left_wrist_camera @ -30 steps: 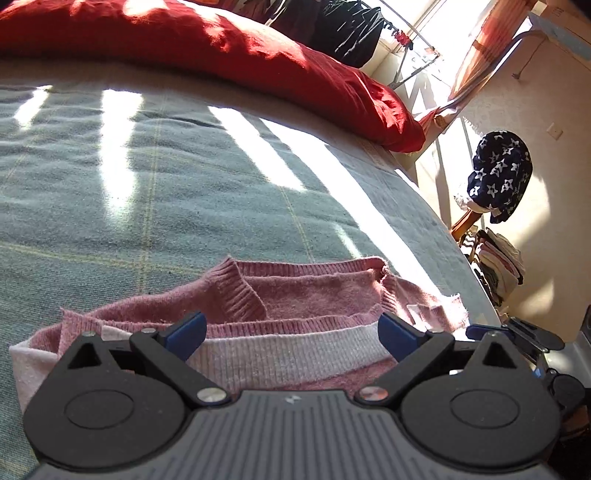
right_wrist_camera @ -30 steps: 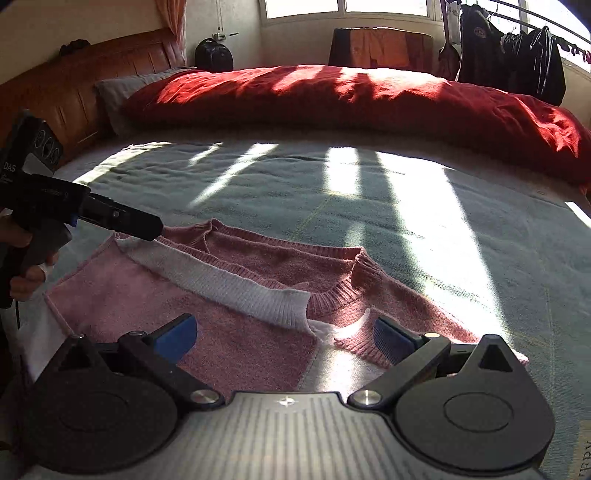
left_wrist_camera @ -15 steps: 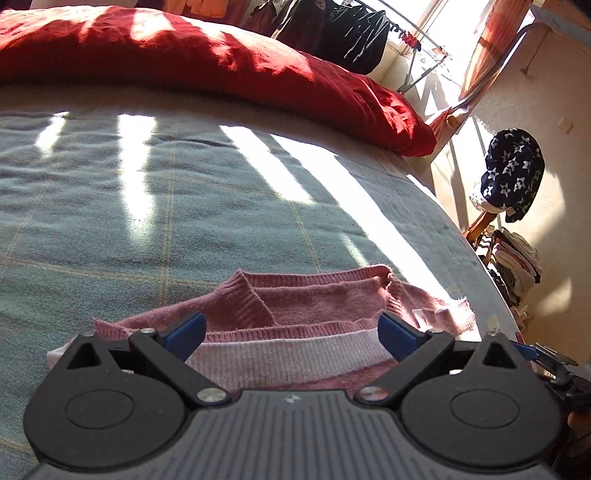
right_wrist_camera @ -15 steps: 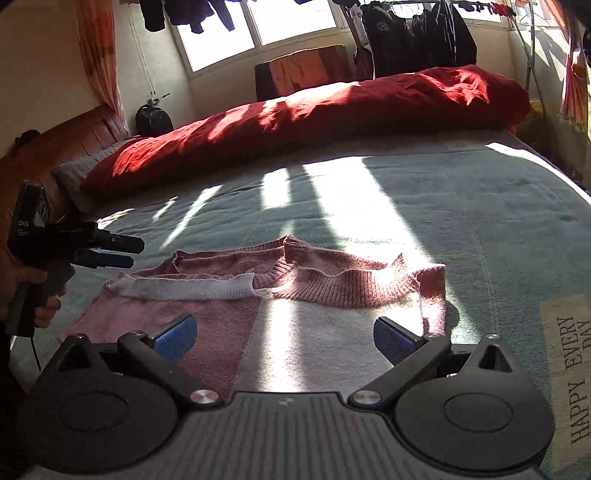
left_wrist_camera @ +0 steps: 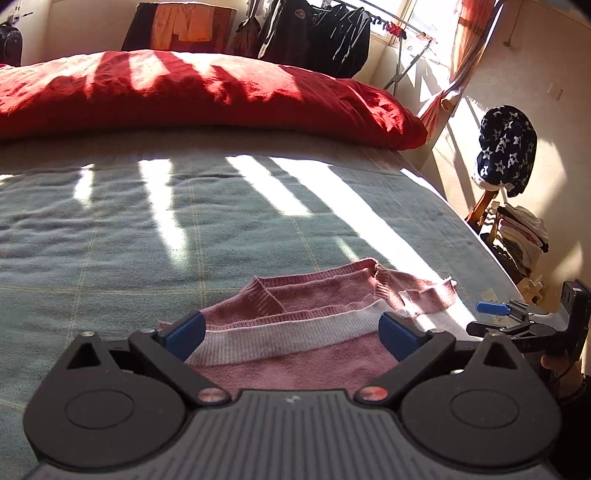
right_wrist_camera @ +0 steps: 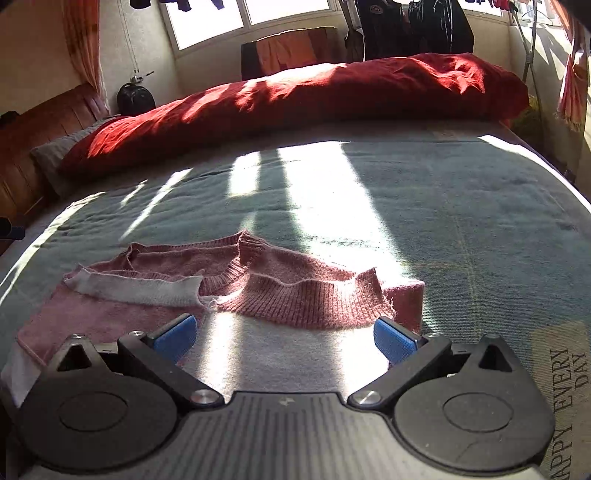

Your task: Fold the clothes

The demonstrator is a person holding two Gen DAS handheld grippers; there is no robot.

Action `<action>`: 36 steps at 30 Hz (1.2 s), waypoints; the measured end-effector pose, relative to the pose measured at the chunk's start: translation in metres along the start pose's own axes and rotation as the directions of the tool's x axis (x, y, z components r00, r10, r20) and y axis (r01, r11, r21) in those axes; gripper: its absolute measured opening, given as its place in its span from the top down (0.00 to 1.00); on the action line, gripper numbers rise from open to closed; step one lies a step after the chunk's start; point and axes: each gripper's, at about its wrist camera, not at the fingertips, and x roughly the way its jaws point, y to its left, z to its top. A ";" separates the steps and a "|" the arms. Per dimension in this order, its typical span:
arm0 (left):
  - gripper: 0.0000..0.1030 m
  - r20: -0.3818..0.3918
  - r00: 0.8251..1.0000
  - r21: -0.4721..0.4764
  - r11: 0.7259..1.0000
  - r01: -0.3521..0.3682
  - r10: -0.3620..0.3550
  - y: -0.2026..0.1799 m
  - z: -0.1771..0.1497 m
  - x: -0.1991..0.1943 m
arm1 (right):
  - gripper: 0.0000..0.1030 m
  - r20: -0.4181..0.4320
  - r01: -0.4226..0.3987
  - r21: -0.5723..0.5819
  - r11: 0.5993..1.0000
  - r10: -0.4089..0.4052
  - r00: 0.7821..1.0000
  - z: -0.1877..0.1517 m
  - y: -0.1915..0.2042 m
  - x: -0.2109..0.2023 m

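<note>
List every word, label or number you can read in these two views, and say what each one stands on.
"HAPPY EVERY DAY": printed on the pale patch at the blanket's near right edge, right wrist view.
Round badges on the hanging dark jackets: too small to read.
Nothing else legible.

Your sweater is a pink knit with pale, whitish panels and ribbed trim, lying flat on the bed near its front edge. It's partly folded: a pale ribbed hem crosses the pink body, and the ribbed neckline sits a bit rumpled on top.
</note>
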 end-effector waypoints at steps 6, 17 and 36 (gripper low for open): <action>0.03 -0.123 0.991 -0.009 0.998 0.061 -0.061 -0.012 -0.059 0.013 | 0.00 -0.002 -0.096 0.041 0.995 0.097 0.995 -0.034 0.020 -0.039; 0.03 -0.142 0.987 -0.177 0.983 0.043 -0.069 0.013 -0.134 0.003 | 0.00 -0.060 -0.130 0.066 0.989 0.134 0.989 -0.079 0.032 -0.054; 0.01 -0.079 0.997 -0.124 0.992 -0.019 0.009 -0.016 -0.170 -0.024 | 0.00 -0.083 -0.145 0.186 0.972 0.163 0.983 -0.095 0.020 -0.057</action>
